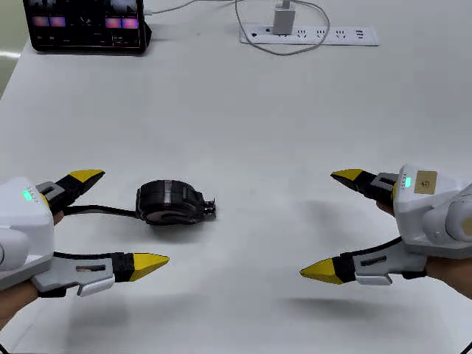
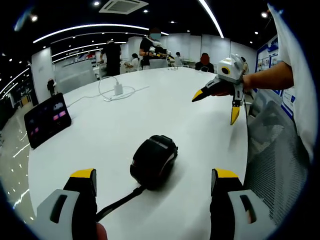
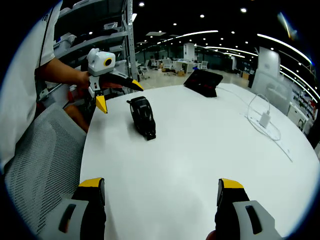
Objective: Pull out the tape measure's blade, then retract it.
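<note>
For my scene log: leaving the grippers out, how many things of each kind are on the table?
Tape measure: 1
Tablet: 1
Power strip: 1
Charger with its cable: 1
Total: 4

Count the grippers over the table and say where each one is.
2. The left gripper hovers open beside the tape measure's strap end; the right gripper hovers open farther right, clear of it.
</note>
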A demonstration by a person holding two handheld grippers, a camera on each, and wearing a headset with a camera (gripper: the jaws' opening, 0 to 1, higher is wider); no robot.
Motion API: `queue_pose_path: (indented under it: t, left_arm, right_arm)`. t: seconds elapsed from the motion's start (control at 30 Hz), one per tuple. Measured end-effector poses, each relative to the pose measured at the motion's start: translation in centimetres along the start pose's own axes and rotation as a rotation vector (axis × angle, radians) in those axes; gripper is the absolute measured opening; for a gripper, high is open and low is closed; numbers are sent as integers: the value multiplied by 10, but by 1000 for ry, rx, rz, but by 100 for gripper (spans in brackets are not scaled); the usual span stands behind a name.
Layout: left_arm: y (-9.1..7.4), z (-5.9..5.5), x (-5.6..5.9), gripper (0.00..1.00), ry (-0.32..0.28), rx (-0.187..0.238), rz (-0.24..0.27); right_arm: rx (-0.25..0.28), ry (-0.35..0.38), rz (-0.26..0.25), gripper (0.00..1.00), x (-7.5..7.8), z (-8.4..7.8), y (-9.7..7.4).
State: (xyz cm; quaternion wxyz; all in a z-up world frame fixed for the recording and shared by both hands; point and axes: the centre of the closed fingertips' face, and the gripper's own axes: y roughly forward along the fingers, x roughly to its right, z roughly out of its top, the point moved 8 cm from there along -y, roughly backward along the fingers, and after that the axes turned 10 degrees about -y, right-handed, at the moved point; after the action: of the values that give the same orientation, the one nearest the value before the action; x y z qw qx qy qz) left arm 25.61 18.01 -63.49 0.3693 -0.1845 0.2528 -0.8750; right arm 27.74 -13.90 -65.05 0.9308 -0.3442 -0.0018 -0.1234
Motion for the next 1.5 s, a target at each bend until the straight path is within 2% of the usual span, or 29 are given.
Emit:
queue_pose_path:
  t: [0.37,0.67,0.97,1.17,1.5]
  left_arm:
    - [12,-3,4,90,70,-50,-34]
    - [20,2,-3,90,121,-86,-27]
    - [28,4,-10,89,176,-131,-44]
    - [32,5,-16,82,200,-168,-56]
    - [39,4,-17,71,265,-227,-95]
  right_arm:
    - [-6,-34,41,92,6,0,17]
    - [-30,-87,77,92,6,3,29]
    - [-51,-129,106,92,8,6,40]
    - [-49,-146,121,91,12,9,45]
    - [-54,-170,134,90,17,14,47]
